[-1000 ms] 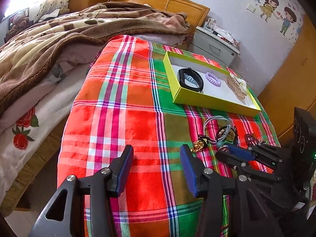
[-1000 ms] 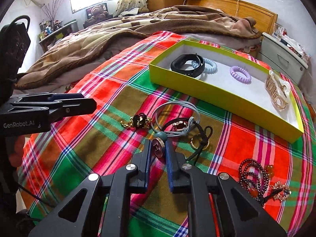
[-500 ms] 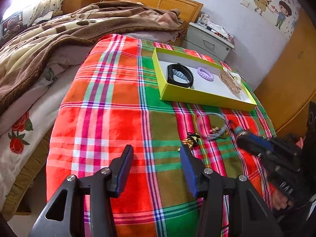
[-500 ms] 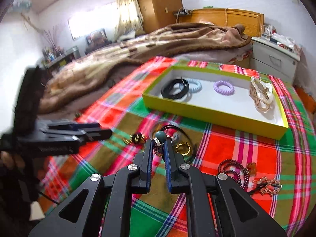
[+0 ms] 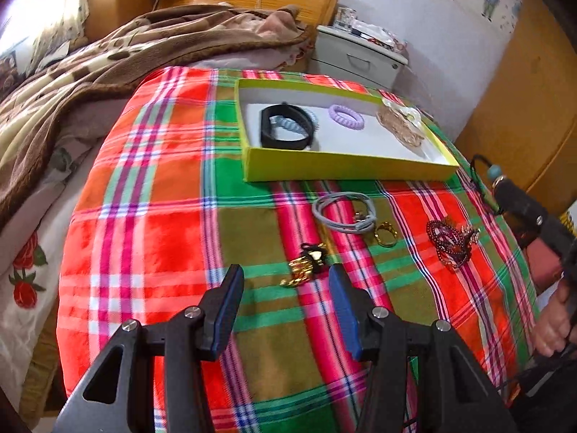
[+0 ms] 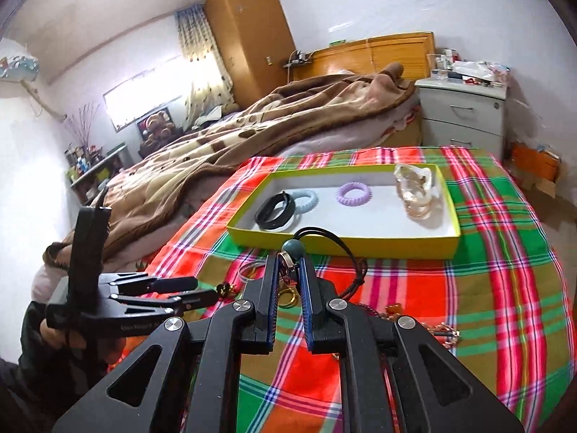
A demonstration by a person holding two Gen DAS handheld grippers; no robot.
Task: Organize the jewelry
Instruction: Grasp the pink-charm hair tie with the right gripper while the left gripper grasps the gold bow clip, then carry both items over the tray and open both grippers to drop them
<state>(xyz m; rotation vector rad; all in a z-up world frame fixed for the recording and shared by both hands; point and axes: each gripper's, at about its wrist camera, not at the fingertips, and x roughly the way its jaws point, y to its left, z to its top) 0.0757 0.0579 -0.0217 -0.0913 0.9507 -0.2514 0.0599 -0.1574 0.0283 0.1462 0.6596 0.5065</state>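
My right gripper [image 6: 289, 277]: clenched on black cord necklace [image 6: 326, 238], teal bead at fingertips, cord loop hanging clear above plaid surface [image 6: 505, 288], just short of yellow box [image 6: 346, 243].
My left gripper [image 5: 285, 281]: released, nothing between pads, hovering over surface.
Just beyond left gripper: gold-and-black piece [image 5: 306, 263], grey bangles [image 5: 342, 211], gold ring [image 5: 385, 232], dark red beads [image 5: 449, 238].
Farther, in box: black band [image 6: 276, 211], blue coil [image 6: 306, 200], purple coil [image 6: 354, 192], clear clip [image 6: 414, 195].
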